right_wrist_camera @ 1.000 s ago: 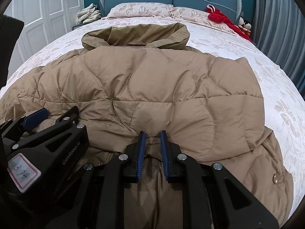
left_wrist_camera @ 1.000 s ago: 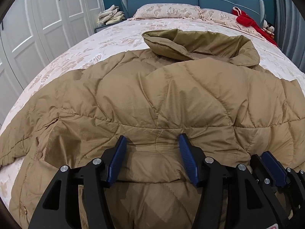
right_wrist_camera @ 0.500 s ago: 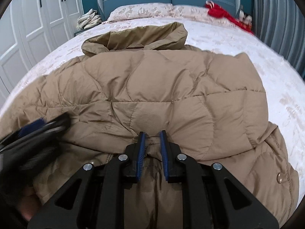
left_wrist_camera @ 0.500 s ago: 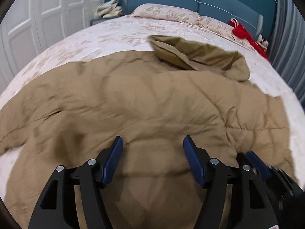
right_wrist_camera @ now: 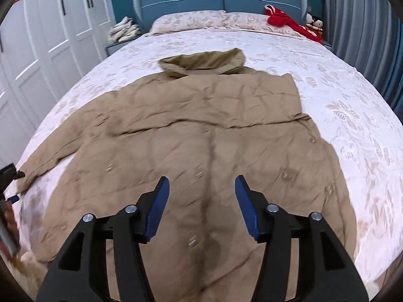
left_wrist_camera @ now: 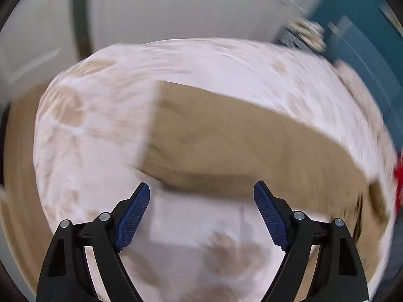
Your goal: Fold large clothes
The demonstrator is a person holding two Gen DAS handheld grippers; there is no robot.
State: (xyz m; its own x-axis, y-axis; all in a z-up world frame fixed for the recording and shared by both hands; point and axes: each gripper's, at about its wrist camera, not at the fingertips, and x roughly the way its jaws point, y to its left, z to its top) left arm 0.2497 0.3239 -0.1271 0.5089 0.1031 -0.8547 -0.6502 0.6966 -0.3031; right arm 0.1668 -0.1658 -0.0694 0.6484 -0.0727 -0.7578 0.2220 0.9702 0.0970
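No brand or writing can be read in either current view; the red patches on the wardrobe doors (right_wrist_camera: 63, 15) at upper left are too small to make out. The tan down jacket (right_wrist_camera: 206, 136) lies spread across the bed (right_wrist_camera: 352, 105), filling the middle of the right wrist frame, collar toward the headboard. The right gripper (right_wrist_camera: 202, 205), clenched on the hem half a second ago, now stands released above it. The left gripper (left_wrist_camera: 201, 212), jaws wide and empty, has swung left; its blurred view shows what is probably the jacket's sleeve (left_wrist_camera: 226, 146) at centre.
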